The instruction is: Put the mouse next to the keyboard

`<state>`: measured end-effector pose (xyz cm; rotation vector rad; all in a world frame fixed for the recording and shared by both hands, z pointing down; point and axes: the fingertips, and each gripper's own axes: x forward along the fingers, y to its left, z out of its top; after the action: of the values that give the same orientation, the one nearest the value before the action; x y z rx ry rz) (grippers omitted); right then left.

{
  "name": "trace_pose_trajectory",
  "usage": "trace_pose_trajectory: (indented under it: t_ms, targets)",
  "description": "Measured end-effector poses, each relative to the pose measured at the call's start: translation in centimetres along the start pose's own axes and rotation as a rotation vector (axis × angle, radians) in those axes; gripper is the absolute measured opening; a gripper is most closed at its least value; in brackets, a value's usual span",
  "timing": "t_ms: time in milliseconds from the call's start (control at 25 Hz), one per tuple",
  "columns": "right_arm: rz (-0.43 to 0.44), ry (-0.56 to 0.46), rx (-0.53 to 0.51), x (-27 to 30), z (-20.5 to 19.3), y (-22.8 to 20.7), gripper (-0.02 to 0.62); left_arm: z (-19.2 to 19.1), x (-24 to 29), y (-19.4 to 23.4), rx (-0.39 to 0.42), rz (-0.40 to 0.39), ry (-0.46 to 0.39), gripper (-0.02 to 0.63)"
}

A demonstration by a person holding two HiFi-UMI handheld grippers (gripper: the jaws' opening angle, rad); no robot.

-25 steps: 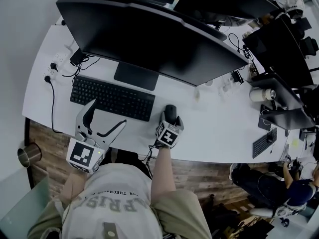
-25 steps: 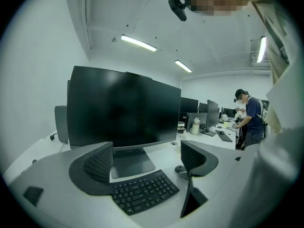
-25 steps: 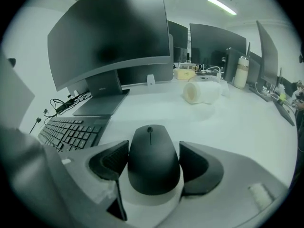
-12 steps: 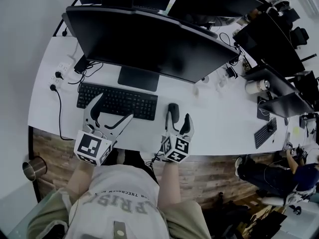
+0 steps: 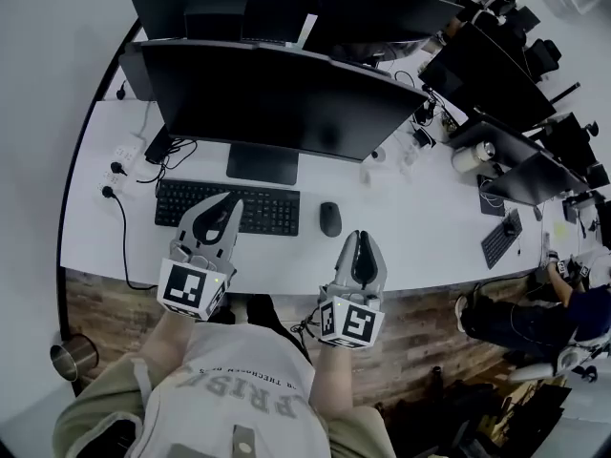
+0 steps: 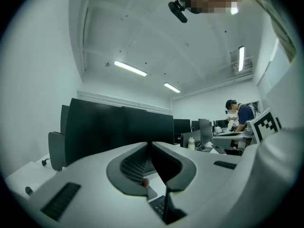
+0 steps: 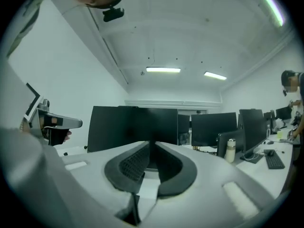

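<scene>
The black mouse (image 5: 329, 218) lies on the white desk (image 5: 420, 232), just right of the black keyboard (image 5: 227, 207) and apart from both grippers. My right gripper (image 5: 361, 239) hovers near the desk's front edge, right of and behind the mouse. Its jaws are closing and meet at the tips (image 7: 151, 144) with nothing between them. My left gripper (image 5: 225, 201) is over the keyboard's front edge. Its jaws are also closing, tips together (image 6: 152, 144) and empty, with a strip of keyboard (image 6: 159, 207) showing below them.
A wide dark monitor (image 5: 277, 98) on its stand (image 5: 262, 164) rises behind the keyboard. Cables and a power strip (image 5: 119, 160) lie at the left end. More monitors, a cup (image 5: 468, 156) and a second keyboard (image 5: 499, 239) sit right. A person (image 5: 573, 303) sits at far right.
The right gripper has let go of the mouse and drawn back toward the desk's front edge. Both grippers' jaws have closed. The left gripper has moved forward over the keyboard.
</scene>
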<state>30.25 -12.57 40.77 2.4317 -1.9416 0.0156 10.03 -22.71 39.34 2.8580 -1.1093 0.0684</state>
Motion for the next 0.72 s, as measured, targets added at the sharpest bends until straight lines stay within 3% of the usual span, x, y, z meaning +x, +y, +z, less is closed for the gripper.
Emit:
trace_pose_trajectory:
  t_ms: [80,240,440,720]
  targets:
    - [-0.015,-0.026,-0.022,-0.8,1.1,0.2,0.002,0.7,-0.3,-0.2,0.013,-0.009,-0.022,0.014]
    - [-0.009,-0.076,-0.035,-1.8,3.1,1.0,0.002,1.7,-0.7,-0.6,0.042,-0.029,-0.064,0.011]
    - [-0.004,-0.144,-0.043,-2.3,5.7,2.0,0.002,4.3,-1.3,-0.8,0.004,-0.022,-0.149,0.011]
    - [-0.02,-0.16,-0.106,-2.3,6.8,2.7,0.0,4.6,-1.9,-0.6,0.065,-0.034,-0.144,0.011]
